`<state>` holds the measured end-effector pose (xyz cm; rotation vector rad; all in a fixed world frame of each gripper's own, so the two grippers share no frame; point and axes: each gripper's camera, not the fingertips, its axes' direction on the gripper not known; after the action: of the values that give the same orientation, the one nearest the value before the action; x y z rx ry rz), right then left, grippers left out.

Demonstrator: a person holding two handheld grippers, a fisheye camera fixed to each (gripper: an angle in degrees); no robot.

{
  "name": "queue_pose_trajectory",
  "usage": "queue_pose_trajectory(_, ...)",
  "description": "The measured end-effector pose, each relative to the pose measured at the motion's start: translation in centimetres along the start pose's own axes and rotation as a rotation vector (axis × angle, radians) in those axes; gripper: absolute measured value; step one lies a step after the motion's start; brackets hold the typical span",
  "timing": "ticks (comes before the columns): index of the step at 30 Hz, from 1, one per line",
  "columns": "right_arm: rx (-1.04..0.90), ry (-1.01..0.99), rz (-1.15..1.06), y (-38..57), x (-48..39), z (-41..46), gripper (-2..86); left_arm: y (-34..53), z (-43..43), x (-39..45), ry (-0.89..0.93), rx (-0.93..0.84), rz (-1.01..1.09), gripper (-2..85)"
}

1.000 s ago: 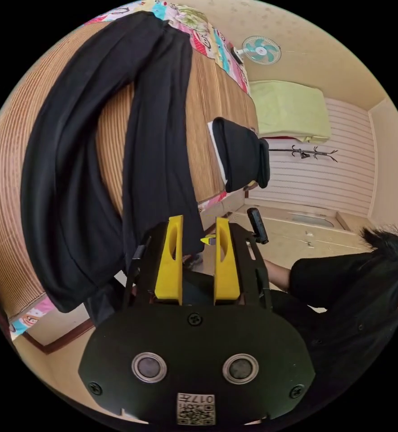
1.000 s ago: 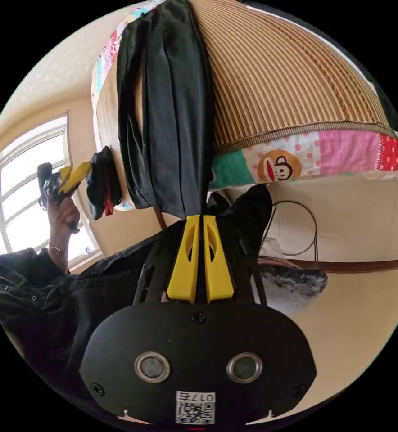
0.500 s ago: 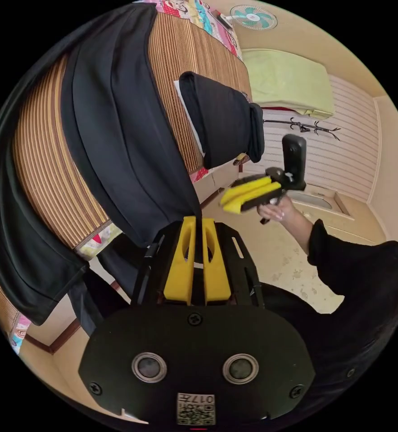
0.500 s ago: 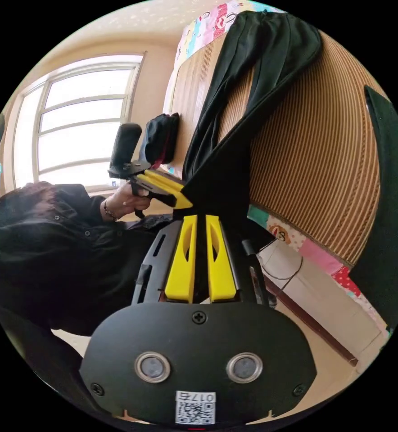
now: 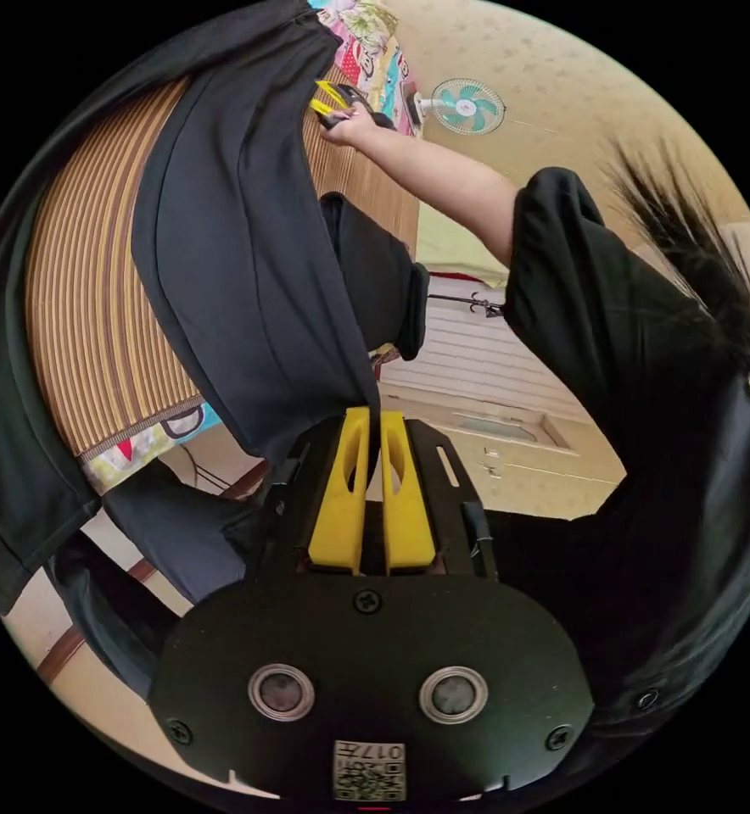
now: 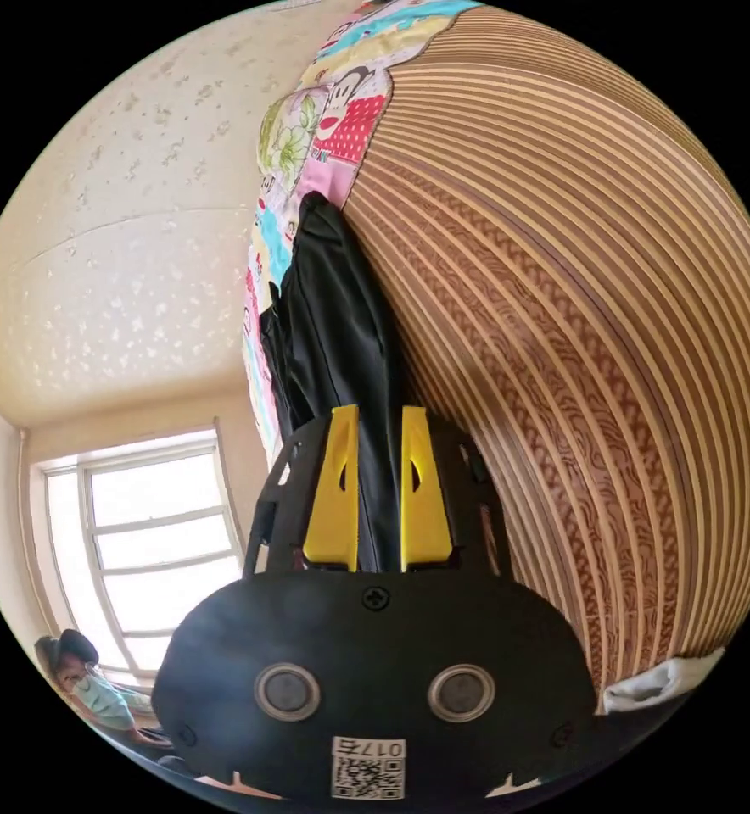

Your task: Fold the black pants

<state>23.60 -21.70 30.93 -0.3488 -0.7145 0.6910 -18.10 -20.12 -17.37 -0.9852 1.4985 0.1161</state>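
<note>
The black pants (image 5: 239, 254) lie lengthwise across the striped bamboo mat (image 5: 78, 280), with one end hanging off the near edge. My left gripper (image 5: 373, 417) is shut on that hanging end. At the far end of the pants a hand holds my right gripper (image 5: 328, 95). In the right gripper view, the right gripper (image 6: 379, 415) stands open, its jaws apart on either side of a bunched strip of the pants (image 6: 341, 339) on the mat (image 6: 579, 322).
A folded black garment (image 5: 379, 280) sits on the mat beside the pants. A cartoon-print quilt (image 6: 307, 127) edges the bed. The person's arm (image 5: 443, 174) and body reach across the left gripper view. A wall fan (image 5: 466, 106), a window (image 6: 137, 534) and another person (image 6: 78, 670) are beyond.
The left gripper closed on the hanging end of the pants. The right gripper let go of that end, travelled to the far end of the pants and now has its jaws apart.
</note>
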Motion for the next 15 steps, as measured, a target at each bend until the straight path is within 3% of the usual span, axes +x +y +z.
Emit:
queue_pose_trajectory(3,0.006,-0.238,-0.198,1.2,-5.4,1.3,3.5,3.2,-2.5,-2.4,0.235,0.179,0.063,-0.3)
queue_pose_trajectory(7,-0.067,-0.474,-0.273,3.6,-12.6,6.6,3.1,9.3,-5.1,-8.1,0.466,0.365,-0.028,-0.1)
queue_pose_trajectory(13,-0.343,-0.203,-0.265,10.7,-19.1,24.6,4.2,17.1,-10.9,-16.4,0.365,0.558,-0.134,0.6)
queue_pose_trajectory(15,-0.432,-0.256,-0.269,14.6,-18.5,28.3,4.8,19.3,-13.1,-19.8,0.166,0.551,-0.204,1.7)
